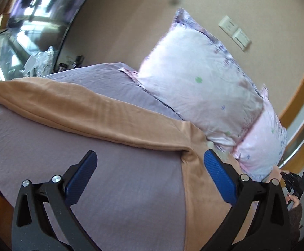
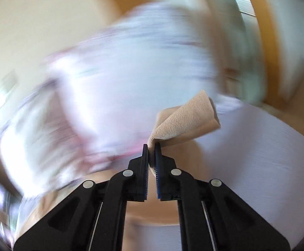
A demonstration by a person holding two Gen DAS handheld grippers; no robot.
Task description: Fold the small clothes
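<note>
A tan garment (image 1: pixel 93 113) lies spread on the lilac bedsheet (image 1: pixel 47 150), one long part running left to right, another part running down under my left gripper's right finger. My left gripper (image 1: pixel 149 161) is open and empty just above the sheet, its jaws wide apart, with the garment's fold beside the right pad (image 1: pixel 219 177). My right gripper (image 2: pixel 151 149) is shut on a corner of the tan garment (image 2: pixel 185 119) and holds it up off the bed. The right wrist view is blurred by motion. The right gripper also shows in the left wrist view (image 1: pixel 294 183) at the far right.
Two floral pink-white pillows (image 1: pixel 198 79) lean at the head of the bed against a beige wall with switch plates (image 1: pixel 234 32). A glass cabinet with clutter (image 1: pixel 22 41) stands at the left. The pillows also fill the right wrist view (image 2: pixel 120 79).
</note>
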